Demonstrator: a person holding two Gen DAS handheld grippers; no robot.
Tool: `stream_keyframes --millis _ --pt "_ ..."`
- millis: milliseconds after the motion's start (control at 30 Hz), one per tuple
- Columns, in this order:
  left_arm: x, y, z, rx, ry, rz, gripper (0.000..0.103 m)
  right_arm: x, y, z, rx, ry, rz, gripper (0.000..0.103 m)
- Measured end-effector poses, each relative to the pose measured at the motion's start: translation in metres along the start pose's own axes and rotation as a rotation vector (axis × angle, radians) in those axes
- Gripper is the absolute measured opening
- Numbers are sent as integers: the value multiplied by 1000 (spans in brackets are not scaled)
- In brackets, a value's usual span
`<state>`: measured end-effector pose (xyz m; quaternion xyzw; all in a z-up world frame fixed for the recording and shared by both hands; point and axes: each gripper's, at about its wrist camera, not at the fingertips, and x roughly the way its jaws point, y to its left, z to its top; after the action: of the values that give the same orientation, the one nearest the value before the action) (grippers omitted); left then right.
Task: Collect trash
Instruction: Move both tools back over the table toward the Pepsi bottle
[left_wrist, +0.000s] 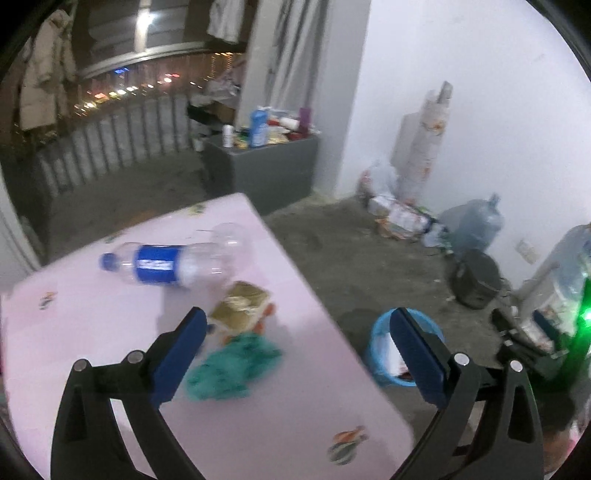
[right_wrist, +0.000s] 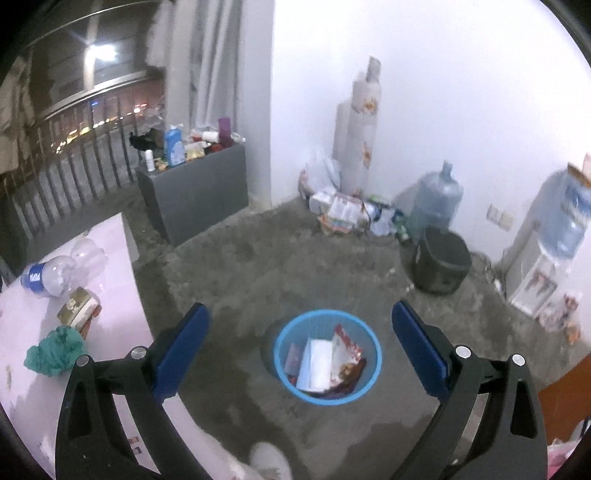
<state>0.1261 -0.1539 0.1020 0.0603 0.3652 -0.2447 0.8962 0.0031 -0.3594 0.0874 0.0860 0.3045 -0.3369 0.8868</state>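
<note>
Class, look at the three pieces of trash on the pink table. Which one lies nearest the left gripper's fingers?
The crumpled green bag: it lies just ahead of the left gripper. The gold-brown packet lies behind it, the blue-labelled plastic bottle farthest.

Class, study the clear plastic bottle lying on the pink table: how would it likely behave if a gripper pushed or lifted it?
The bottle lies on its side on the pink table, so a push would probably roll it. It looks empty, so likely light. Its thin clear wall may dent and slip under the left gripper.

Left tongs (left_wrist: 297, 323) and right tongs (right_wrist: 301, 319) gape wide, empty
</note>
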Motion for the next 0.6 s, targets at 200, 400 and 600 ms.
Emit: stream_keyframes --millis 200,400,600 --pt "-21 35 -15 -33 -71 157 97 -11 25 2 -77 -55 18 95" --pt "-43 90 -28 -100 -108 192 97 -14 42 6 -72 -75 175 95" --pt "-62 147 -42 -257 -137 29 97 -7 65 13 -24 -74 377 95"
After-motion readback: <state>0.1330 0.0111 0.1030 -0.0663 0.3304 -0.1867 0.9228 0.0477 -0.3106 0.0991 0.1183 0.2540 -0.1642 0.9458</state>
